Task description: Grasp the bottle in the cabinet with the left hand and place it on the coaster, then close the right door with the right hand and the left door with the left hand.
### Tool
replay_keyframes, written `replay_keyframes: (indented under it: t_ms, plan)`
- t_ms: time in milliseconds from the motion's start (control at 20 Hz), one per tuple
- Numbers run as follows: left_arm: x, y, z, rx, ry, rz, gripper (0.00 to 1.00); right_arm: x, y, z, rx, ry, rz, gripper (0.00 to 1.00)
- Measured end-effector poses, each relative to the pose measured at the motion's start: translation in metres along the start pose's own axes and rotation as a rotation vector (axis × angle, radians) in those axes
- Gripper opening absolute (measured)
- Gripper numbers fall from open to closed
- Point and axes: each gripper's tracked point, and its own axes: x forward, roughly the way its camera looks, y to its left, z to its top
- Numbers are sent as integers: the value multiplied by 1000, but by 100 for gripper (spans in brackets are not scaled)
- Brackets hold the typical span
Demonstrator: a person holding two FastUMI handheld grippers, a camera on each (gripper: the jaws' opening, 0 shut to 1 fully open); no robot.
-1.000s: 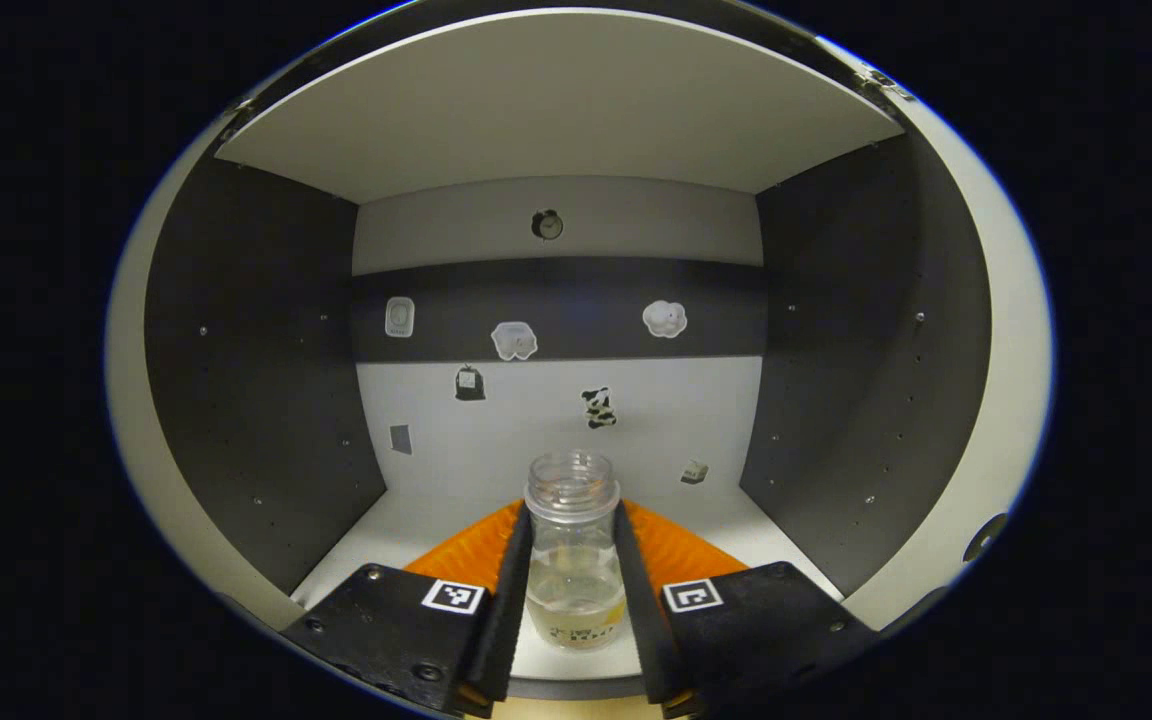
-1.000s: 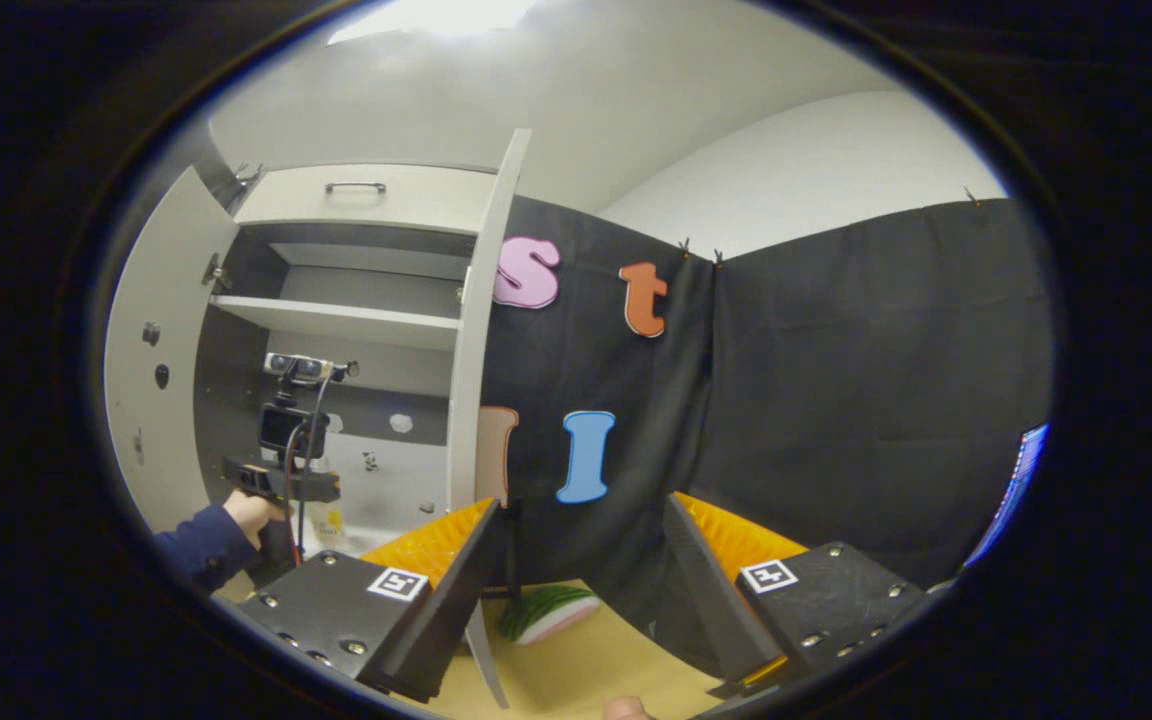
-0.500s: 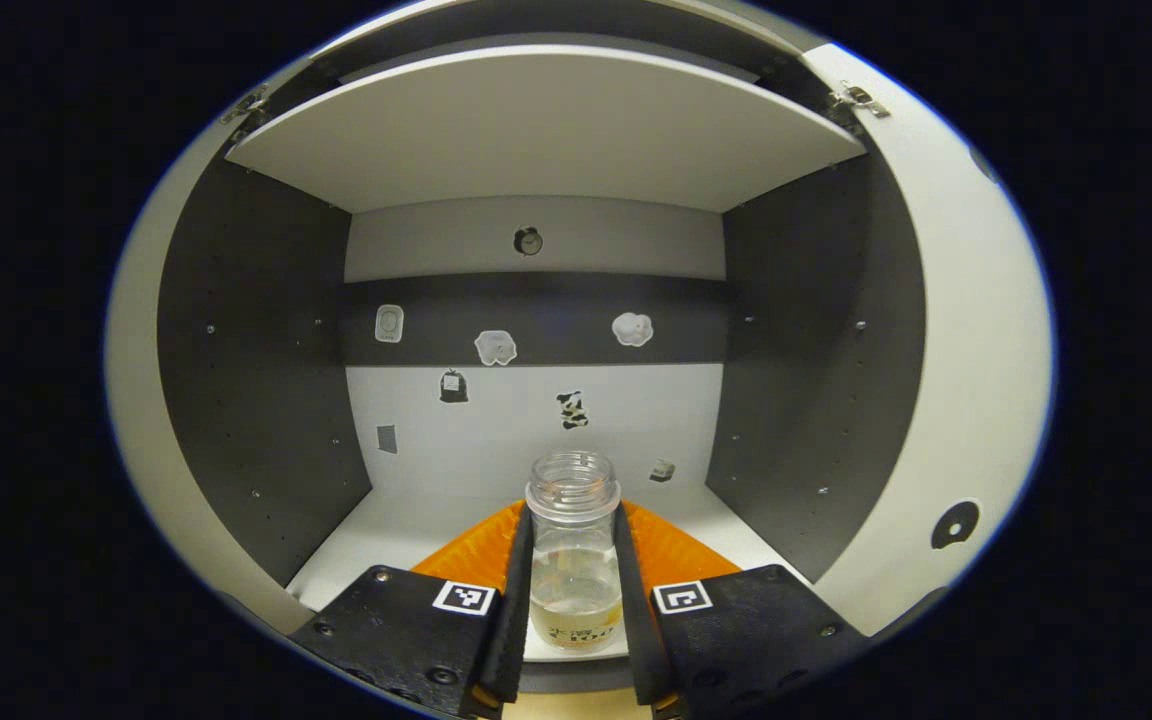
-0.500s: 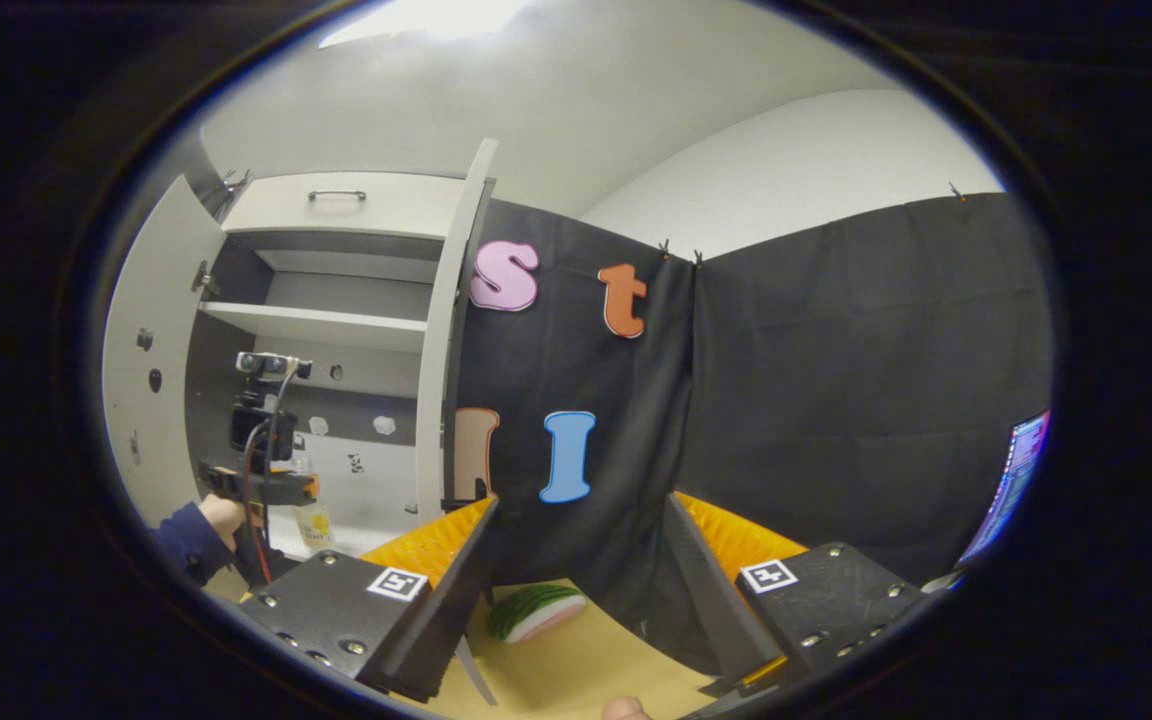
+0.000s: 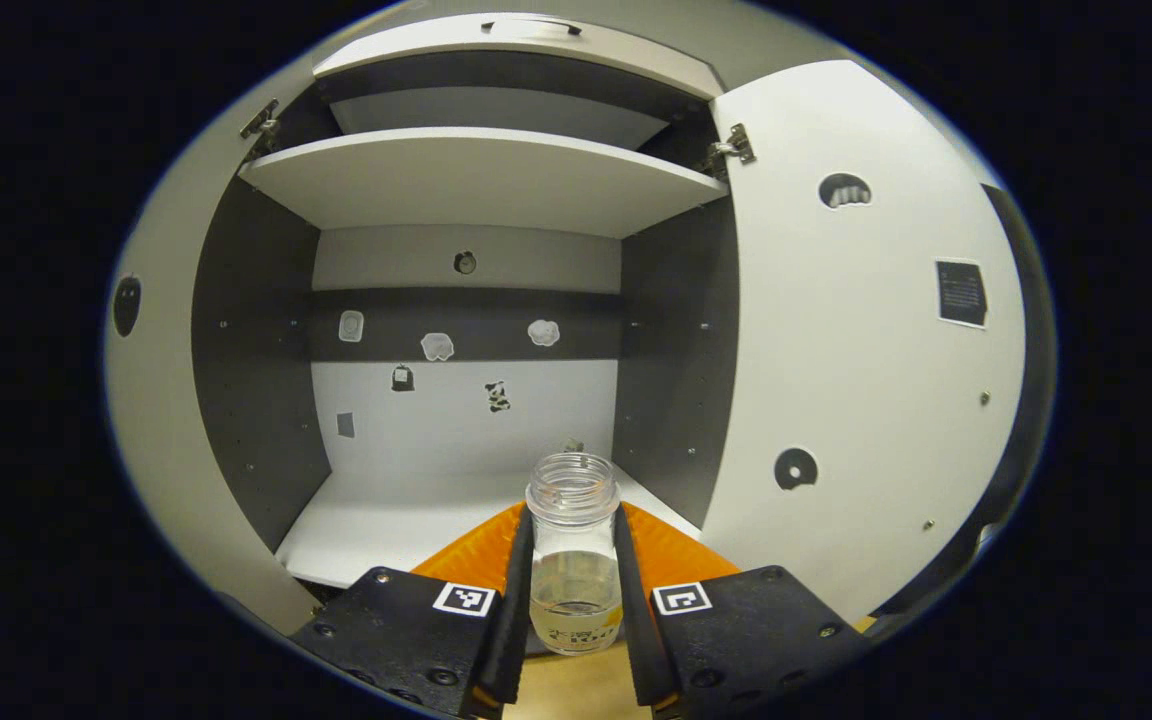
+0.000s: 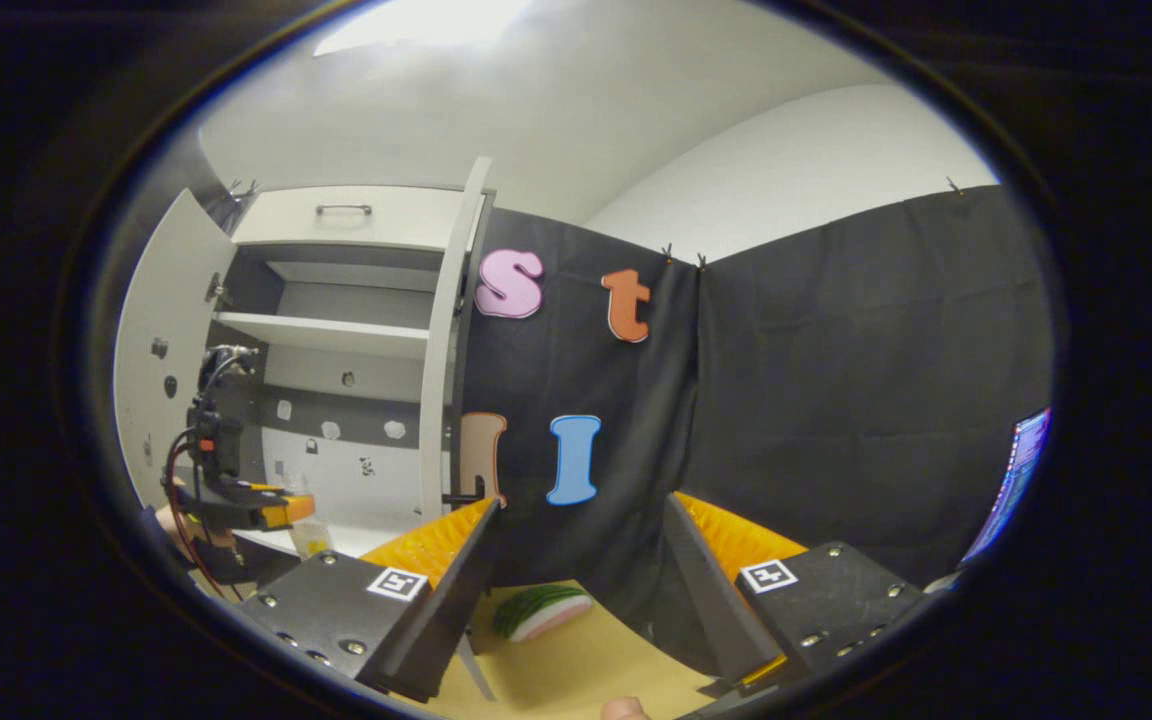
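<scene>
Gripping the bottle [image 5: 575, 560] upright, left gripper [image 5: 573, 590] jaws pressed on both its sides, just in front of the open cabinet [image 5: 456, 180], over the table [image 5: 561, 690] edge. Right gripper [image 6: 576, 580] jaws wide, holding nothing; both doors open.

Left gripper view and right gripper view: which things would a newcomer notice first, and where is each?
In the left gripper view, a clear open-necked bottle stands gripped in the left gripper, before the open cabinet. In the right gripper view, the right gripper hangs open above a watermelon-slice coaster on the wooden table.
</scene>
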Motion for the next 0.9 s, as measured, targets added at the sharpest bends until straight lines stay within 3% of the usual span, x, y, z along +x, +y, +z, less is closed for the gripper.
replay_keyframes:
  t_ms: [550, 900]
  plan:
    - [-84, -31, -117, 12, 54, -100, 43, -16, -2, 12, 9, -23, 45, 98]
    - [-113, -41, -192, -44, 103, -133, 43, -9, -3, 16, 7, -34, 54, 98]
